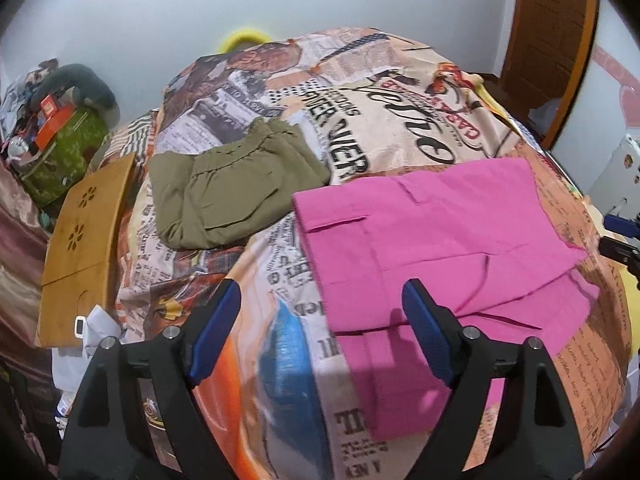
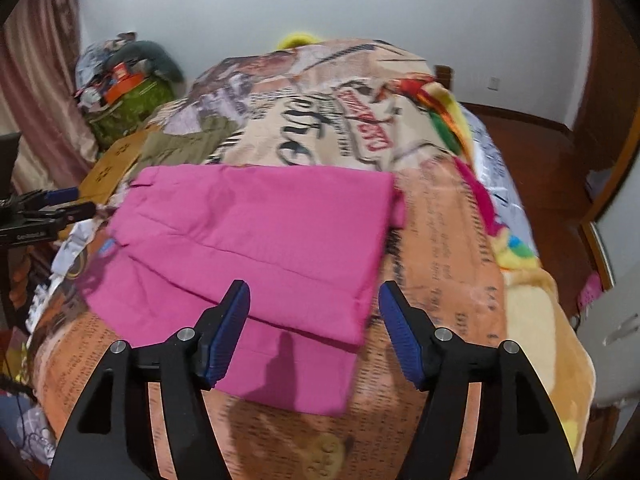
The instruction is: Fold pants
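Olive pants point(image 2: 180, 142) mostly hidden behind pink pants point(image 2: 256, 232); bedspread text blurred.

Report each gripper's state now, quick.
Left gripper: open, holding nothing; pink pants lie beside its right finger.
Right gripper: open, fingers apart over the pink pants' edge, nothing gripped.

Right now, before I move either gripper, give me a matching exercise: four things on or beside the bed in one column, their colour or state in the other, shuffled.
Things:
1. pink pants
2. olive pants
3. wooden board
4. left gripper

States:
A. tan, with flower cut-outs, at the bed's edge
B. open, nothing between its pads
C. folded, lying nearest both grippers
D. folded, farther back on the bedspread

Pairs: 1-C, 2-D, 3-A, 4-B
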A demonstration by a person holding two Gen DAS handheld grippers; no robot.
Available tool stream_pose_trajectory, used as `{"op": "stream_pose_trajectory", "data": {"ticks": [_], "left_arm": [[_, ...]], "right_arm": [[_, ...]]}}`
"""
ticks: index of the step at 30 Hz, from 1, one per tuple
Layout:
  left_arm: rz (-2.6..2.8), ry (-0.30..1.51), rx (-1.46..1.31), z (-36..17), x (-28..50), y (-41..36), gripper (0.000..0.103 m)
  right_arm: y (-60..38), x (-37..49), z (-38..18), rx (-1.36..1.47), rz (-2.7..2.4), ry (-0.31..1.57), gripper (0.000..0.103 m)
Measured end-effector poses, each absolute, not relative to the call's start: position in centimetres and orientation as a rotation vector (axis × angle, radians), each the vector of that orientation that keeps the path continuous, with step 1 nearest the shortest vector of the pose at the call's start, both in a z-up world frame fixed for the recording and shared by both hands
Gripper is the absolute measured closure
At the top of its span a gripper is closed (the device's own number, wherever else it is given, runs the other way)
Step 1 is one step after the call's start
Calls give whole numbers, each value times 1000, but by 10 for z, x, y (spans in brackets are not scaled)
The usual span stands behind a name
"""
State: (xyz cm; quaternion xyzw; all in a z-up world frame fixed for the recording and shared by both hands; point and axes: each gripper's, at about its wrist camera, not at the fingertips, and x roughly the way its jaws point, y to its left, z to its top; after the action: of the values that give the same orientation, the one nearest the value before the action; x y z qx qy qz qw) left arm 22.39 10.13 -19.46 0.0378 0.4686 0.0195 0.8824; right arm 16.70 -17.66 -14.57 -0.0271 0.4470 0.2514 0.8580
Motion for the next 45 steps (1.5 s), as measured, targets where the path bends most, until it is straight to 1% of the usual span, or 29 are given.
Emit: {"op": "stream_pose_trajectory", "data": {"ticks": [3, 14, 19, 26, 28, 29, 31, 32, 33, 34, 35, 37, 42, 43, 44, 45], "left_arm": [[7, 988, 105, -197, 224, 88, 14], [-36, 1096, 196, -244, 227, 56, 13], [-16, 1075, 200, -241, 233, 54, 13], [-2, 1046, 232, -232, 241, 51, 13], [-4, 1041, 224, -230, 242, 51, 13], [-6, 1040, 218, -229, 243, 51, 13], [-29, 1045, 194, -226, 244, 50, 13], [-38, 1050, 185, -226, 245, 49, 13], [-48, 1054, 177, -226, 245, 47, 13], [-58, 1055, 176, -226, 246, 45, 13], [-67, 1054, 180, -227, 246, 42, 13], [-79, 1051, 201, -230, 247, 35, 13], [-65, 1040, 211, -235, 254, 28, 15], [-61, 1030, 204, -234, 255, 29, 17], [-58, 1010, 196, -232, 256, 30, 23], [-57, 998, 193, -230, 256, 30, 27]], "right_arm": [[-156, 165, -147, -79, 590, 942, 40], [-105, 164, -177, -133, 713, 1039, 39], [-93, 168, -189, -162, 730, 1083, 39], [-80, 173, -190, -203, 764, 1049, 40], [-76, 174, -188, -213, 785, 1037, 53], [-74, 175, -188, -222, 789, 1028, 57], [-71, 177, -187, -233, 794, 1011, 74], [-70, 179, -186, -233, 798, 1008, 79], [-70, 179, -185, -229, 798, 1000, 86], [-70, 181, -184, -228, 792, 993, 89], [-71, 182, -182, -224, 779, 983, 90], [-74, 184, -178, -203, 767, 964, 94], [-82, 188, -167, -165, 756, 933, 96], [-84, 188, -165, -164, 757, 928, 96], [-85, 187, -164, -163, 757, 924, 96], [-87, 187, -163, -161, 756, 921, 96]]}}
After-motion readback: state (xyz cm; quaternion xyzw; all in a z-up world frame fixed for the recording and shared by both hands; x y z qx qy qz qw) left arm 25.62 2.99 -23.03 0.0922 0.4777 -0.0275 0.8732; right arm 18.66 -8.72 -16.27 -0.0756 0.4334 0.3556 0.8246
